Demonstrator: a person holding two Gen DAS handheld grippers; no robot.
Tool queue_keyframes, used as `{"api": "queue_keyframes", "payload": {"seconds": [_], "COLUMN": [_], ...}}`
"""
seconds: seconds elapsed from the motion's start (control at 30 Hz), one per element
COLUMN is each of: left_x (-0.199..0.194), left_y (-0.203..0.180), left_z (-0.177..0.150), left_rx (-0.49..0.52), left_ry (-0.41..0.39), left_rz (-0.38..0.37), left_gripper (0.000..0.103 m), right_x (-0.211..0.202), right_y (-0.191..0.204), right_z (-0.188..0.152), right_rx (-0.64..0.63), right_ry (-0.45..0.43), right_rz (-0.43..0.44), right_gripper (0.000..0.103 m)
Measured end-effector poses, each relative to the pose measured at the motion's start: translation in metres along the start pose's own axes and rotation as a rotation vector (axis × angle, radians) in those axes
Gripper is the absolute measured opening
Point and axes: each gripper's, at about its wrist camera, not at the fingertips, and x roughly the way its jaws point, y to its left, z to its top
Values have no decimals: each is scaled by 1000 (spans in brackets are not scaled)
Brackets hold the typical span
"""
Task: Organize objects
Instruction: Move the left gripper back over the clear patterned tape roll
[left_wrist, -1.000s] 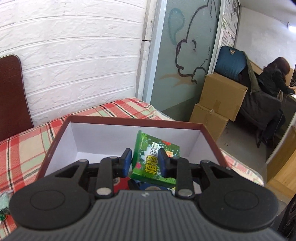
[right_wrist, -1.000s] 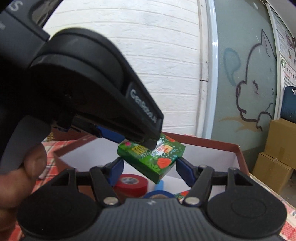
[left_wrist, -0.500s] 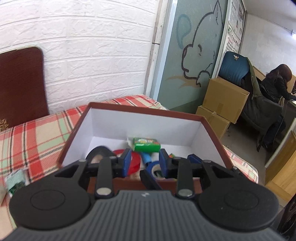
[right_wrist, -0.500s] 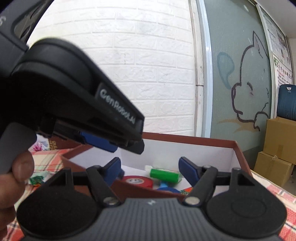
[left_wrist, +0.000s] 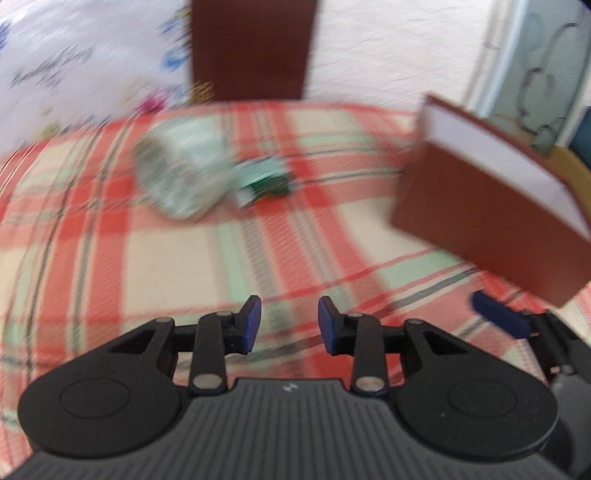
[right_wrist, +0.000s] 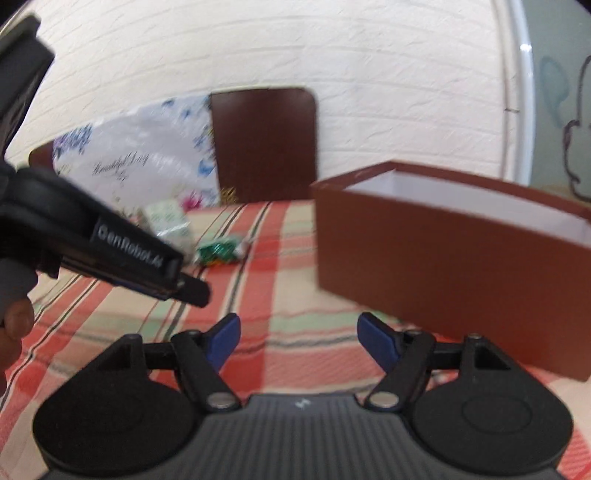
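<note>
A brown box (right_wrist: 443, 254) with a white inside stands on the plaid cloth; it also shows in the left wrist view (left_wrist: 491, 206) at the right. A small green packet (left_wrist: 264, 182) and a pale crinkled bag (left_wrist: 181, 170) lie on the cloth ahead of my left gripper (left_wrist: 289, 325), which is open and empty. They show in the right wrist view too, the packet (right_wrist: 218, 251) and the bag (right_wrist: 166, 221). My right gripper (right_wrist: 298, 338) is open and empty, left of the box. The left view is blurred.
A dark brown board (right_wrist: 264, 144) leans on the white brick wall. A white printed plastic bag (right_wrist: 136, 166) lies at the back left. The plaid cloth (left_wrist: 147, 266) covers the surface. The left gripper's body (right_wrist: 110, 247) crosses the right wrist view.
The green box was let go into the brown box. Both grippers then pulled back and swung left, away from the box, toward the packet and bag on the cloth.
</note>
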Motion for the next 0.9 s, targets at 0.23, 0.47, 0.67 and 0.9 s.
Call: {"api": "queue_keyframes", "payload": {"seconds": [0.23,0.47,0.67,0.9], "left_x": [-3,-9,-18,-25], "left_y": [61,119,149,180], "left_z": [-12,-18,-20,-23], "left_rx": [-116,-187,-245,-306], "left_ry": [-12,-53,-58,-55], "left_rz": [94,191,193,222], "left_gripper": [37,37,37,37], "right_x": [13,23,47,115], "right_y": [33,70,97,90], "right_z": [0,1,39,120], "right_rx": [-102,-202,-272,-49], "right_ry": [57,99,6,-6], "right_rz": [32,58,95,232], "right_gripper": [72,72,73,77]}}
